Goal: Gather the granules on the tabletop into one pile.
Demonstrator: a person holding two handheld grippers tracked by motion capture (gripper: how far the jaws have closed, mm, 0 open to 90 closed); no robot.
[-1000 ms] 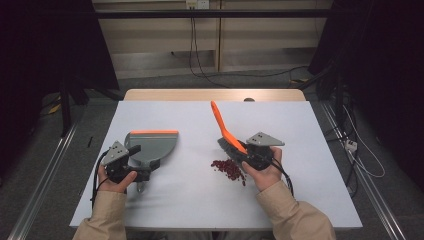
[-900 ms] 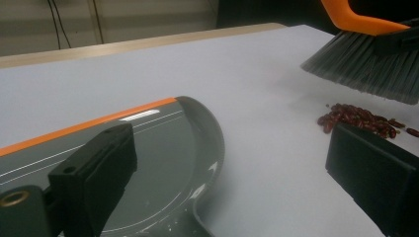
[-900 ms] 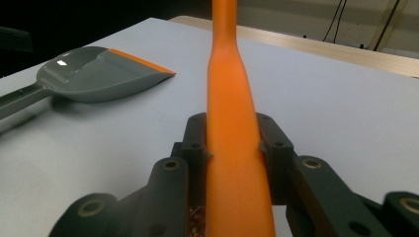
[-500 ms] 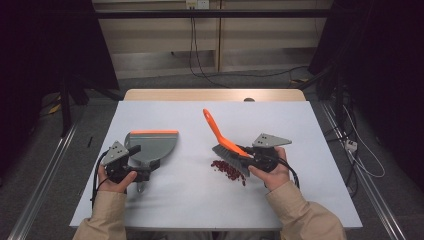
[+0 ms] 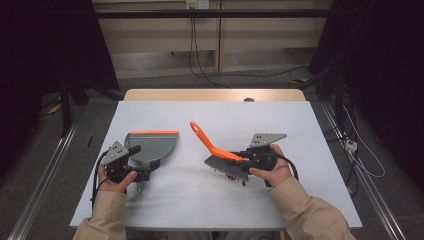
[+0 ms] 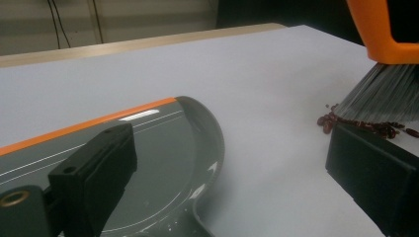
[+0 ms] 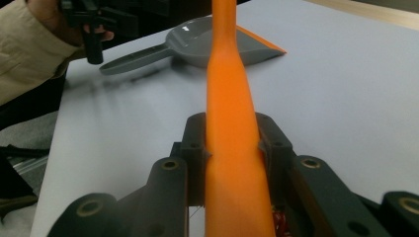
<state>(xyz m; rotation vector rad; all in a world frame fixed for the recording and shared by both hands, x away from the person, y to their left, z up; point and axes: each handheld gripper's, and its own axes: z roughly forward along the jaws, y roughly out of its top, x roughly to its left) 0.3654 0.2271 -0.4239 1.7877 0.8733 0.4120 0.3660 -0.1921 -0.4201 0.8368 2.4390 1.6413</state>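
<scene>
The right gripper clamps the orange handle of a brush; in the right gripper view both jaws press flat on the handle's sides, so the grip is firm. The brush sits a little right of the middle of the table, toward the near edge. Its handle slants up and away to the left, and its grey bristles point down at the tabletop. Under and just beside the bristles lies a small heap of dark red beans; in the left gripper view the bristle tips touch the top of the heap.

The dustpan lies flat on the left half of the table, well apart from the beans. Its orange lip faces the far edge and its grey handle points back toward the near edge.

The left gripper rests at the dustpan's handle end, near the near left corner of the table. In the left gripper view its jaws stand wide apart, one above the pan's rear wall and the other off to the side over bare table near the beans. Nothing is pressed between them there. In the high view the handle lies close beside the gripper, but whether they touch cannot be told.
</scene>
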